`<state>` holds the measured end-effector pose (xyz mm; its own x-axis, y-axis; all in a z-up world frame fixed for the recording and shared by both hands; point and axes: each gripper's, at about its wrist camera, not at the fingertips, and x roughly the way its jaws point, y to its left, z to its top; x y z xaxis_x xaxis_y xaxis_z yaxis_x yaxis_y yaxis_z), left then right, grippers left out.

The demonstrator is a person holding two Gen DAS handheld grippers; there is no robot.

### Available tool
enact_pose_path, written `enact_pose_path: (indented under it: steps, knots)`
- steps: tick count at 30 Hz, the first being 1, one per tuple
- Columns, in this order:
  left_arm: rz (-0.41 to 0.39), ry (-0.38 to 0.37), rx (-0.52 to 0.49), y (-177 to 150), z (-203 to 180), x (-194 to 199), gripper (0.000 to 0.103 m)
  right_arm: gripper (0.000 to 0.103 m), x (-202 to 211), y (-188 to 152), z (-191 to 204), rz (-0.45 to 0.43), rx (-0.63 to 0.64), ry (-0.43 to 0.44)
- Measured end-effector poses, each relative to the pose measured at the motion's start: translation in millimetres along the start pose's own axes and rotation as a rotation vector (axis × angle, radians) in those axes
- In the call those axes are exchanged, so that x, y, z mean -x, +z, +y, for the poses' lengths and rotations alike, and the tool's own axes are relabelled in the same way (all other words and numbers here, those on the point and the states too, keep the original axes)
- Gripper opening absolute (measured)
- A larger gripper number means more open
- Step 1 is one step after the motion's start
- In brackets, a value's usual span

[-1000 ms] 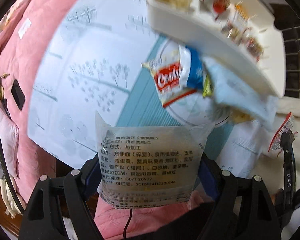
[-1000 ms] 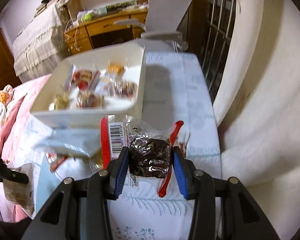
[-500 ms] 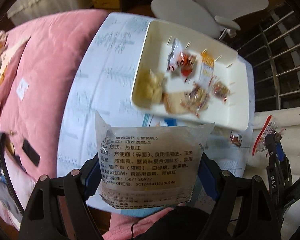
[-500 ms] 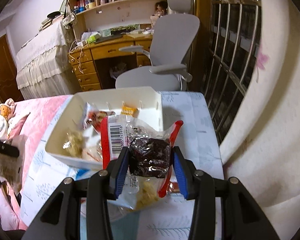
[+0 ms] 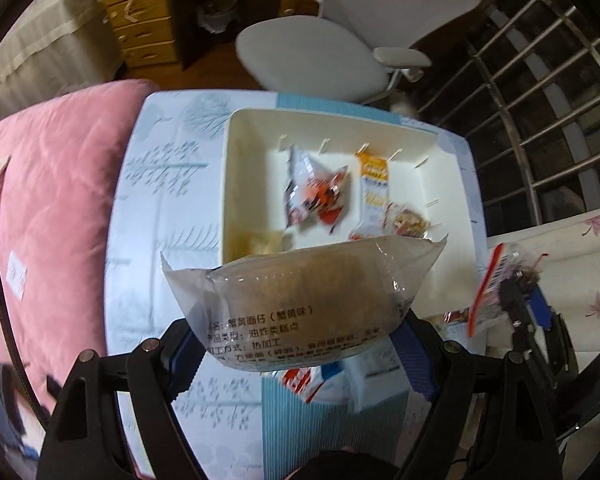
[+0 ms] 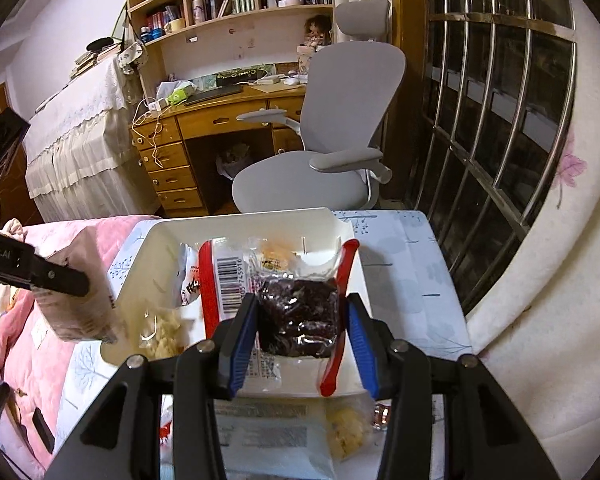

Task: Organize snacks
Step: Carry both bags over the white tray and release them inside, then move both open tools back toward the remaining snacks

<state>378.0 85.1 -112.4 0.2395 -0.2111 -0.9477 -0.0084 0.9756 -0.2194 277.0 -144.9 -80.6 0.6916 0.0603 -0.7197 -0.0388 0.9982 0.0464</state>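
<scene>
Left tongs (image 5: 296,344): clamped on clear noodle-snack packet (image 5: 304,296), blue pads (image 5: 182,356) pressing both sides, packet tipped forward, printed label face up. Held above near edge of white tray (image 5: 236,168), packet's far end overlapping tray rim in left wrist view. Same packet seen from right wrist view at left, beside tray's left wall, brownish contents showing.

Right tongs (image 6: 300,328): closed on red-edged packet of dark snack (image 6: 296,312), barcode strip up-left, red seams flaring either side of pads. Held over tray's near half. From left wrist view, right tongs at far right, red-edged packet blurred.

In tray: red-and-white packet (image 5: 316,192) near middle, orange-and-white stick packet (image 5: 374,184) just right of it, small brown-filled clear packet (image 5: 410,220) near right wall, pale yellow snack bag (image 5: 264,242) at near-left corner. Small dividers sticking up along far wall and right wall.

Below tongs, on table (image 5: 160,184) with blue-white tree-print cloth: red-and-white packet (image 5: 302,380) and pale blue packet (image 6: 272,436), partly hidden by tongs; yellow-filled bag (image 6: 346,428) beside it, small red item at right, too small to identify.

Around: pink quilt (image 5: 48,200) left of table, grey office chair (image 6: 340,132) beyond tray, wooden desk (image 6: 204,120) with drawers behind chair, barred window (image 6: 492,120) at right.
</scene>
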Motion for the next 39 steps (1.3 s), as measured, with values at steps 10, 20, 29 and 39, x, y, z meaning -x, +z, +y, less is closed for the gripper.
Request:
enact_pose_path:
  steps: [10, 20, 29, 39]
  knots:
    - [0.006, -0.025, -0.043, 5.0, -5.9, -15.6, 0.088, 0.051, -16.3, -4.3, 7.1, 0.060, -0.012, -0.029]
    - [-0.076, -0.060, -0.037, -18.2, -8.4, 8.6, 0.088, 0.054, -2.2, -10.8, -2.0, 0.092, -0.081, 0.004]
    - [-0.163, -0.069, -0.035, -60.3, -18.9, 40.5, 0.088, 0.054, 26.7, -18.0, -20.4, 0.118, -0.155, 0.105]
    - [-0.172, -0.025, -0.016, -115.0, -22.6, 33.0, 0.085, 0.054, 28.8, -39.2, -50.2, 0.239, -0.305, 0.214]
